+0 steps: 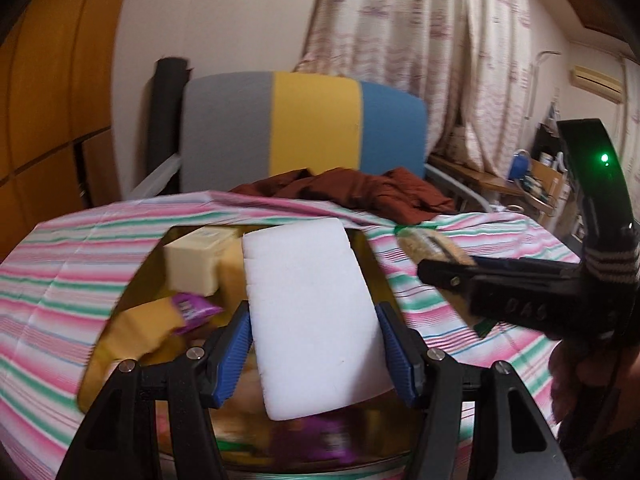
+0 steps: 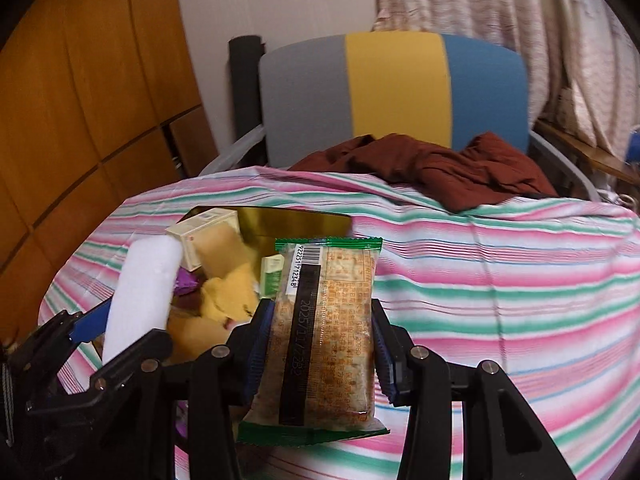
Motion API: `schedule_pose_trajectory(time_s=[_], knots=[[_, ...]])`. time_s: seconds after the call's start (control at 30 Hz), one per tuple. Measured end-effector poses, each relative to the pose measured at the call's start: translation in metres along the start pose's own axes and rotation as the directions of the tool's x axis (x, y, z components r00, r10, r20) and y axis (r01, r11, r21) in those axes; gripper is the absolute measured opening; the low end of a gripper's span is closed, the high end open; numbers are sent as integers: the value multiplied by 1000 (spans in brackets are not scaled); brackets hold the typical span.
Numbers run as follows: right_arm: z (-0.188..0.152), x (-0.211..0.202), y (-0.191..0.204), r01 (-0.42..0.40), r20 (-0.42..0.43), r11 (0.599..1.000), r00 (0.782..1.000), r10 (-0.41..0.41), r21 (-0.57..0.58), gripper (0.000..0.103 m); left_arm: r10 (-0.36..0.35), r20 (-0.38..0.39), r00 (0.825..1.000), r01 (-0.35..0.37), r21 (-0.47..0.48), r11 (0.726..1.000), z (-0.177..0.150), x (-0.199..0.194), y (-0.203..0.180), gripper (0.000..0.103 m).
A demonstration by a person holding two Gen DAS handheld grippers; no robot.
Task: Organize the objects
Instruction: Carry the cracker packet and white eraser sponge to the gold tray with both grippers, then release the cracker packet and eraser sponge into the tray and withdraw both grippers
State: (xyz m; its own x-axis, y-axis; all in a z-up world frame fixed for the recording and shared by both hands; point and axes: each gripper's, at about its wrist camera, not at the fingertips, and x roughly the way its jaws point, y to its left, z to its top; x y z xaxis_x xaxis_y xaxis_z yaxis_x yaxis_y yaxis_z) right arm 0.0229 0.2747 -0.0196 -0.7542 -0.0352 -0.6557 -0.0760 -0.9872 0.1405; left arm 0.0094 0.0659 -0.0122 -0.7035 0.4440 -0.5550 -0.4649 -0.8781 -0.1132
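My left gripper (image 1: 314,344) is shut on a white sponge block (image 1: 312,312) and holds it above a gold box (image 1: 376,276) filled with snacks. The sponge also shows in the right wrist view (image 2: 140,300). My right gripper (image 2: 322,344) is shut on a clear snack packet with green ends (image 2: 324,340), just right of the gold box (image 2: 296,222). In the box lie a cream carton (image 1: 192,260), yellow packets (image 2: 230,296) and a purple wrapper (image 1: 192,312). The right gripper (image 1: 448,276) shows at the right of the left wrist view.
The box sits on a table under a pink, green and white striped cloth (image 2: 500,280). A dark red garment (image 2: 440,168) lies at the table's far edge. Behind it stands a grey, yellow and blue chair (image 2: 396,92). Curtains (image 1: 420,40) hang at the back.
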Motion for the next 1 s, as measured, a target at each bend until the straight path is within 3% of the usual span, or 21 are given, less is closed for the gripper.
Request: schedule_pose_trajectory(time_s=[0.2, 0.4, 0.57, 0.77, 1.0], knots=[[27, 43, 21, -68, -84, 998, 994, 67, -16, 46, 31, -92, 995, -37, -73, 997, 3, 20, 49, 62], [59, 89, 43, -63, -114, 996, 992, 56, -63, 46, 28, -176, 984, -45, -91, 995, 1, 43, 70, 62], [77, 113, 39, -106, -135, 994, 985, 109, 26, 57, 48, -233, 971, -78, -122, 989, 2, 59, 78, 63], [72, 89, 34, -113, -74, 991, 990, 118, 70, 62, 54, -247, 968, -85, -117, 990, -1, 64, 74, 65], [42, 63, 39, -118, -68, 992, 990, 121, 48, 63, -2, -234, 972, -46, -200, 979, -5, 54, 76, 65]])
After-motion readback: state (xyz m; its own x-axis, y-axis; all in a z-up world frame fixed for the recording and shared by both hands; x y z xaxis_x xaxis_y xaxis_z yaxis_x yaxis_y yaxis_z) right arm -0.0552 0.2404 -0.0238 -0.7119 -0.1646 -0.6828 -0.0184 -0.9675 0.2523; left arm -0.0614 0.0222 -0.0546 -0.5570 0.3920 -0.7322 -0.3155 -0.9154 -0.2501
